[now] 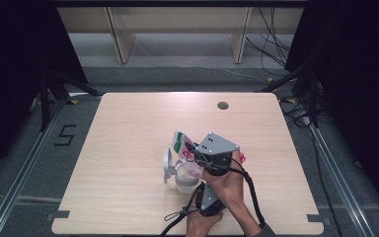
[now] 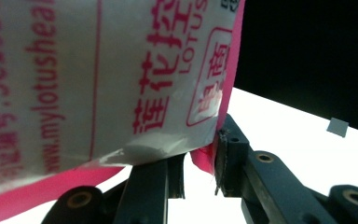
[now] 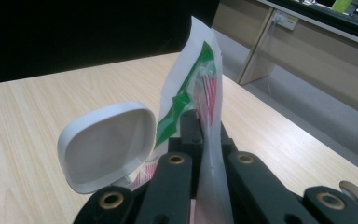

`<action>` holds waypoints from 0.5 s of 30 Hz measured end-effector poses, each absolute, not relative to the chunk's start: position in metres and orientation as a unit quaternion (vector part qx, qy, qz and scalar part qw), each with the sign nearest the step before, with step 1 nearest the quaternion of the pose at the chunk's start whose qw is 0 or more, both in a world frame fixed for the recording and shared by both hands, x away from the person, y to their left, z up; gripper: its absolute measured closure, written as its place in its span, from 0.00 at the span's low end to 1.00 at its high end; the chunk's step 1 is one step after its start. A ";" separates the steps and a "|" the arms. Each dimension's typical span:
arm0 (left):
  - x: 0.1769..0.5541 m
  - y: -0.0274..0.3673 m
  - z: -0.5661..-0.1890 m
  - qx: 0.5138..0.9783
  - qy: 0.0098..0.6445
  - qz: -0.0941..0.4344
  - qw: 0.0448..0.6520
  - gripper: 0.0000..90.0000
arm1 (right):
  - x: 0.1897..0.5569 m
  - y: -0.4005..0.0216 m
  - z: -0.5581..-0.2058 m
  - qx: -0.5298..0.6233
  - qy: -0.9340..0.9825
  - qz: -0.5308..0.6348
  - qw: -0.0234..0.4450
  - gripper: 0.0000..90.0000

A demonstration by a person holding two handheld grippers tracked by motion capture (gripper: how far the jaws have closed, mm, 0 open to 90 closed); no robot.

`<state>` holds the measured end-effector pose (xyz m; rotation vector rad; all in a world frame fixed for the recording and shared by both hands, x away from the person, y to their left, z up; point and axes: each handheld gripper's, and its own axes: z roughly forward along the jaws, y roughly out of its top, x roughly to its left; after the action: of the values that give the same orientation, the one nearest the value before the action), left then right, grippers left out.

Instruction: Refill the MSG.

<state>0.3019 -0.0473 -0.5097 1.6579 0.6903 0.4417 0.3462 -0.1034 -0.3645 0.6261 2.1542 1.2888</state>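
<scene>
Both tongs grip the printed bag [image 1: 187, 150]: the right gripper [image 3: 204, 140] pinches its edge, the left gripper [image 2: 200, 161] its pink corner, above the open-lidded container [image 1: 183, 180].

Right tongs [image 3: 205, 140] clamped tight; left tongs [image 2: 200, 172] pinching, slightly apart
</scene>
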 end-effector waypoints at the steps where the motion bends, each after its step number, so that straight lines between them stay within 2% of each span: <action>1: 0.302 -0.047 -0.510 0.716 0.295 0.191 0.602 0.84 | 0.346 -0.103 -0.365 0.232 0.801 0.480 0.275 1.00; 15: 0.302 -0.046 -0.509 0.719 0.290 0.192 0.602 0.84 | 0.343 -0.100 -0.364 0.226 0.801 0.480 0.277 1.00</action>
<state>0.3019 -0.0456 -0.5090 1.6655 0.6723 0.4454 0.3427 -0.0999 -0.3638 0.6064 2.1517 1.2888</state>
